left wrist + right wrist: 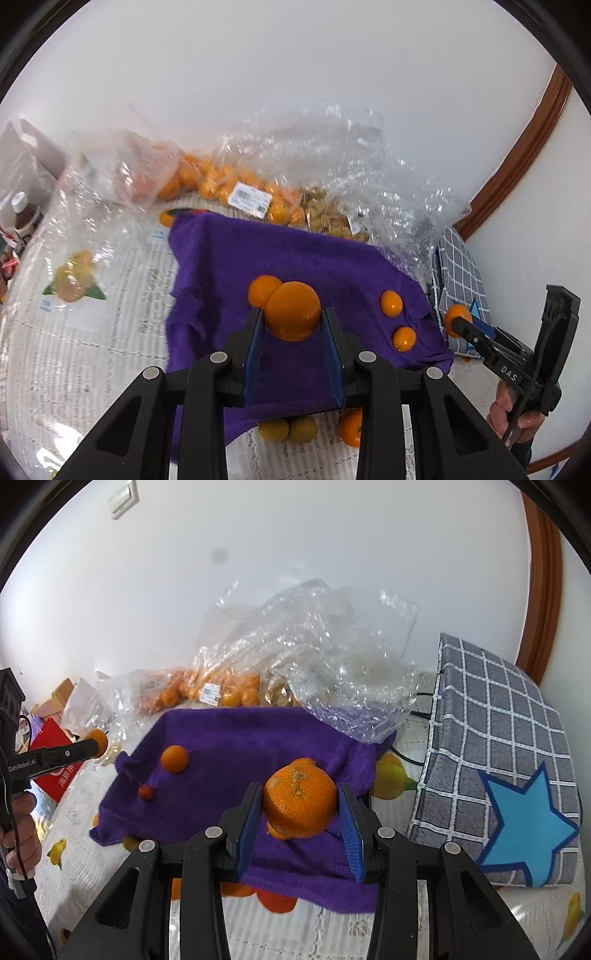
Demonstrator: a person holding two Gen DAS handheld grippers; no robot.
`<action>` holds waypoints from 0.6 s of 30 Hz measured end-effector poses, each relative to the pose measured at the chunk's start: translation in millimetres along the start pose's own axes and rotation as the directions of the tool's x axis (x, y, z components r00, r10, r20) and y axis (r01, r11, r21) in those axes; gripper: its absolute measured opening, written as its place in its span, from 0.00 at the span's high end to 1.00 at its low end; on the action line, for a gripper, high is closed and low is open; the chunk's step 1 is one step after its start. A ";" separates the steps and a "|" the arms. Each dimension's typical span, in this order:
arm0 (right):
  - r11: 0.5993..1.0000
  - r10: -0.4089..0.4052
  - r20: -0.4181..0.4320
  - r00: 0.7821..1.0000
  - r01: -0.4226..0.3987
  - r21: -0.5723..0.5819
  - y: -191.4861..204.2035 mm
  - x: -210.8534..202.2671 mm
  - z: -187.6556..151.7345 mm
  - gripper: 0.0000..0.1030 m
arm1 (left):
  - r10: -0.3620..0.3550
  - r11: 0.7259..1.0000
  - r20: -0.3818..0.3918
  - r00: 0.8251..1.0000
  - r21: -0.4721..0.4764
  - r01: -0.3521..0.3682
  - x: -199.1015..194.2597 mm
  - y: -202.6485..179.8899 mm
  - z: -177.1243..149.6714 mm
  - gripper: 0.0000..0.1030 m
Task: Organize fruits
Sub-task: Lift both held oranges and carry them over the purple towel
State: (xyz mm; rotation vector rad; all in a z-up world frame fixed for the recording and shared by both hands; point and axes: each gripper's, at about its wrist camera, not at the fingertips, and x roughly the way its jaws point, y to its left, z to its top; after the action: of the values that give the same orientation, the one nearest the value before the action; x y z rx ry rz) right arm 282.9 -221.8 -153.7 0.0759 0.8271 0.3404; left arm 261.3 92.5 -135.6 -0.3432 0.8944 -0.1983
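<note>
My left gripper (291,317) is shut on a smooth orange (292,311) above a purple towel (229,280). Another orange (262,290) lies on the towel just behind it, and two small ones (391,302) (404,338) lie to the right. My right gripper (300,794) is shut on a dimpled mandarin (300,805) over the towel's (236,746) right part. An orange (174,758) and a small reddish fruit (146,792) rest on the towel's left side. Each gripper shows in the other's view, a fruit at its tip.
Clear plastic bags with several oranges (221,184) and pale brown pieces (328,218) lie behind the towel. A grey checked cloth bag with a blue star (495,738) stands at the right. A red box (55,764) and a bottle (26,214) sit at the left. Fruits (288,430) peek from under the towel's front edge.
</note>
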 end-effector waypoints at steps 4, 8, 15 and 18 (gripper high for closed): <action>1.000 -0.003 -0.038 0.999 0.003 0.014 -8.3 21.7 -1.4 0.60 | -0.005 1.000 -0.048 0.999 0.003 0.005 25.4 -4.5 -3.2 0.71; 1.000 0.000 -0.077 0.997 0.001 0.024 -15.3 43.8 -2.7 0.60 | -0.005 1.000 -0.085 0.996 0.017 0.007 44.2 -9.6 -7.5 0.71; 1.000 -0.025 -0.120 0.992 0.025 -0.004 -12.3 71.7 -2.3 0.60 | -0.014 1.000 -0.129 0.992 0.012 0.016 66.1 -10.3 -16.0 0.71; 0.999 -0.036 -0.125 0.991 0.036 -0.010 -11.9 76.0 -3.0 0.60 | -0.017 1.000 -0.140 0.990 0.016 0.019 71.3 -11.8 -20.1 0.71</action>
State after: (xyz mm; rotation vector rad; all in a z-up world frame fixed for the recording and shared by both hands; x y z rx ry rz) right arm 331.4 -208.5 -211.9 0.0325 0.9505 0.3166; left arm 288.7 55.3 -194.6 -0.3246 1.0275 -0.2488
